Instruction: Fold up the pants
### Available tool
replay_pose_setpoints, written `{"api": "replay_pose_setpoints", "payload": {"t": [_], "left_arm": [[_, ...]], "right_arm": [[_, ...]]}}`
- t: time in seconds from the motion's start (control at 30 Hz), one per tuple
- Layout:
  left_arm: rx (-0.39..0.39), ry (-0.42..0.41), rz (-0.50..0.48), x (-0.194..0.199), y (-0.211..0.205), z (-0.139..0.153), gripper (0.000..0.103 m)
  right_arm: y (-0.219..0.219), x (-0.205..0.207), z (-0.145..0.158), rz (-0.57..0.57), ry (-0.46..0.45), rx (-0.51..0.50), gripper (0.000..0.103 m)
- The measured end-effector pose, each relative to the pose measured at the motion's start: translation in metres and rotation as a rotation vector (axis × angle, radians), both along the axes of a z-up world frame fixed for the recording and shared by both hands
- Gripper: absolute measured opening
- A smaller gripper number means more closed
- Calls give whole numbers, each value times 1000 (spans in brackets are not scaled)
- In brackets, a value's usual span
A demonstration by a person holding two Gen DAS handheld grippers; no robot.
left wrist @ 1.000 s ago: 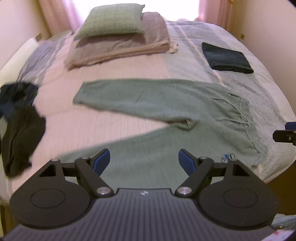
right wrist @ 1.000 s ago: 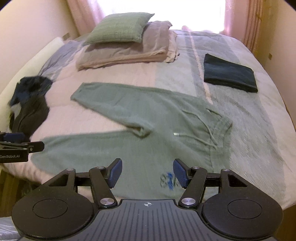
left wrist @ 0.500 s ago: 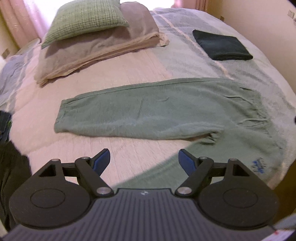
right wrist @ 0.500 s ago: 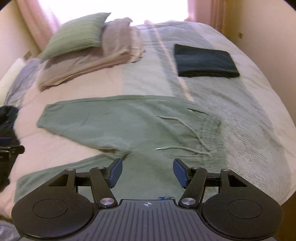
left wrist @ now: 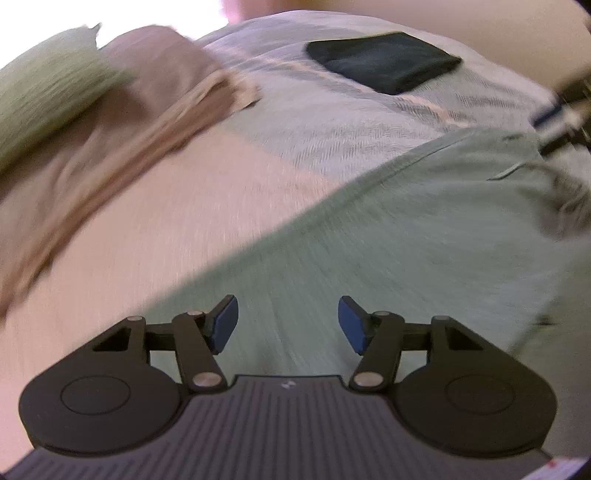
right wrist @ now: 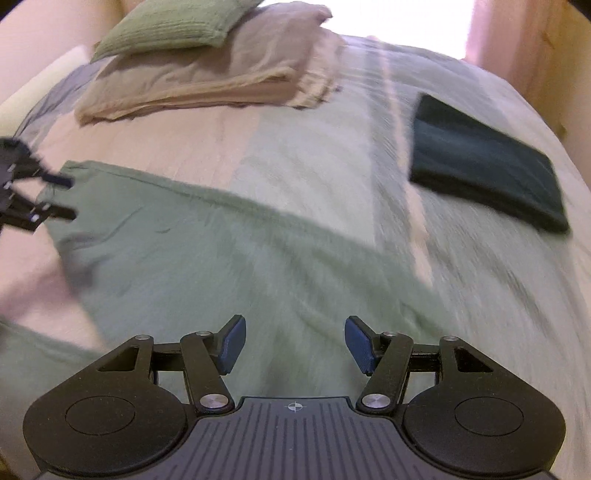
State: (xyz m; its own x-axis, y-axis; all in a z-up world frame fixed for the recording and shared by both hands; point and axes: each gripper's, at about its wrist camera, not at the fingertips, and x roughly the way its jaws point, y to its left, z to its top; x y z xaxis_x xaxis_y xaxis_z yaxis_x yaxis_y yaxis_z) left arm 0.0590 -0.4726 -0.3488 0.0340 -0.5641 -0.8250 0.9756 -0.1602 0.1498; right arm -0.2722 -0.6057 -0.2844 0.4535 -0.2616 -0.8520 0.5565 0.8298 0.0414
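Pale green sweatpants (right wrist: 221,254) lie spread on the bed, and both views are blurred by motion. My right gripper (right wrist: 295,347) hovers open low over the upper part of the pants (left wrist: 424,229), with nothing between its blue pads. In the left wrist view it shows at the far right edge (left wrist: 557,118), beside the waistband and drawstring (left wrist: 517,171). My left gripper (left wrist: 288,325) is open just above the far leg. The right wrist view shows it at the left (right wrist: 55,197), by the leg cuff (right wrist: 74,173), with its fingers apart.
A dark folded garment (right wrist: 484,162) lies on the bedspread (right wrist: 317,147) to the right of the pants. A green cushion (right wrist: 177,26) rests on a beige pillow (right wrist: 221,77) at the head of the bed. A wall runs along the right side.
Both grippers have dropped and moved forward, close over the pants. The left one has swung toward the far leg's cuff, the right one toward the waistband. Both stay open.
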Motion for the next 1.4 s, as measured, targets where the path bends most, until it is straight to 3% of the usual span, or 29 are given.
{"api": "replay_pose_setpoints", "payload": {"t": [0.2, 0.37, 0.43, 0.47, 0.5, 0.53, 0.57, 0.6, 0.63, 0.7, 0.77, 0.8, 0.83, 0.87, 0.93, 1.0, 1.07, 1.23, 1.4], "left_arm": [[-2, -66, -242, 14, -66, -41, 55], [129, -117, -398, 25, -88, -83, 55], [142, -133, -426, 30, -91, -95, 53], [137, -110, -426, 34, -94, -94, 44], [115, -104, -409, 37, -97, -93, 12], [119, -77, -394, 41, -102, -90, 9], [126, -58, -385, 44, -105, -88, 9], [123, -59, -395, 45, -104, -87, 8], [110, -70, -402, 44, -100, -88, 8], [80, -94, -395, 42, -91, -92, 13], [55, -135, -335, 39, -87, -97, 39], [39, -174, -317, 37, -86, -98, 58], [30, -194, -312, 36, -86, -101, 58], [50, -171, -301, 37, -88, -102, 53], [86, -104, -304, 37, -88, -100, 10], [73, -178, -342, 23, -78, -98, 5], [49, -246, -358, 14, -66, -93, 4], [-56, -292, -234, -2, -30, -52, 4], [-140, -357, -134, -42, 42, -7, 4]], "right_arm": [[-53, 42, -36, 117, 64, -77, 58], [-77, 56, -65, 186, 139, -82, 58], [-84, 61, -77, 200, 157, -75, 58], [-89, 63, -83, 204, 162, -67, 58], [-93, 64, -89, 200, 166, -61, 58], [-94, 65, -92, 196, 165, -53, 56], [-97, 67, -94, 191, 156, -44, 34], [-99, 67, -96, 195, 143, -17, 18], [-100, 67, -96, 194, 136, 14, 14], [-97, 67, -93, 201, 132, -11, 14], [-92, 64, -92, 209, 142, -36, 18], [-93, 66, -94, 209, 154, -36, 21], [-94, 69, -95, 207, 165, -43, 28], [-93, 72, -97, 203, 175, -54, 31], [-92, 75, -101, 205, 177, -52, 30], [-89, 73, -101, 198, 164, -39, 12], [-82, 68, -97, 196, 146, -63, 6], [-52, 54, -64, 248, 114, -156, 4], [4, 31, -20, 308, 70, -312, 4]]}}
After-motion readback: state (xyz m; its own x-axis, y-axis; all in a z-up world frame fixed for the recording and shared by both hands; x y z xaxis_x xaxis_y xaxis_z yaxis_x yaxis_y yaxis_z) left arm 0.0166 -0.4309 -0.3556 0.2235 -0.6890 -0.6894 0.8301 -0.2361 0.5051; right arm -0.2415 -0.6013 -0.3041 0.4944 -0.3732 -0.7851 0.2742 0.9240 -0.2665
